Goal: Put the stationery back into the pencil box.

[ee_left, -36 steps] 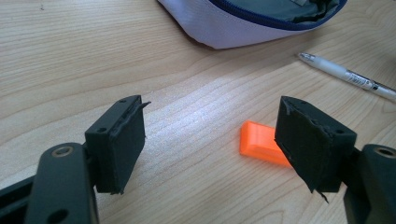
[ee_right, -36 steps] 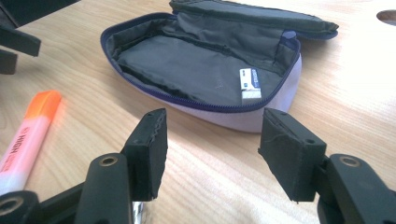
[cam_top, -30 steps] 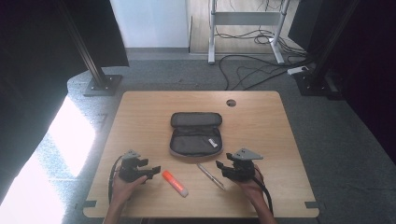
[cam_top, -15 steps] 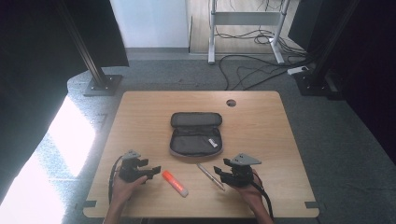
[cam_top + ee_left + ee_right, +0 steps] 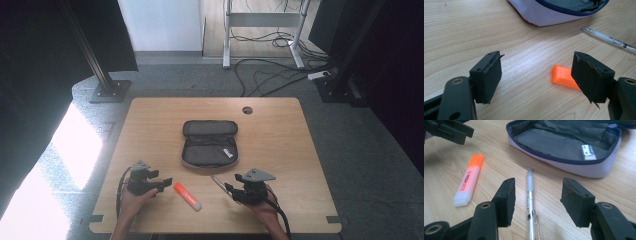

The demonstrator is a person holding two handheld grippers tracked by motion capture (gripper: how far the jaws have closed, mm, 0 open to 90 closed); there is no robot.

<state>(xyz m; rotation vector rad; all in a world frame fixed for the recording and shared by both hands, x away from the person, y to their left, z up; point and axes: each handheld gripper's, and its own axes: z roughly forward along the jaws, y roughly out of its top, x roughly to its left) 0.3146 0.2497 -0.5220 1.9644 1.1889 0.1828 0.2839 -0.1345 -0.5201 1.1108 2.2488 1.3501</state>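
The right hand-held gripper (image 5: pixel 228 189) has slid left, apparently straddling the pen (image 5: pixel 531 200).

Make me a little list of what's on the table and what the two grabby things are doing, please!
table: wooden table
pencil case: open pencil case in the middle, a small white eraser inside it
pen: clear pen lying flat in front of the case
highlighter: orange highlighter lying flat, left of the pen
left gripper: left gripper open, low over the table, orange end of the highlighter beside one of its fingers
right gripper: right gripper open, its fingers on either side of the pen, not closed on it
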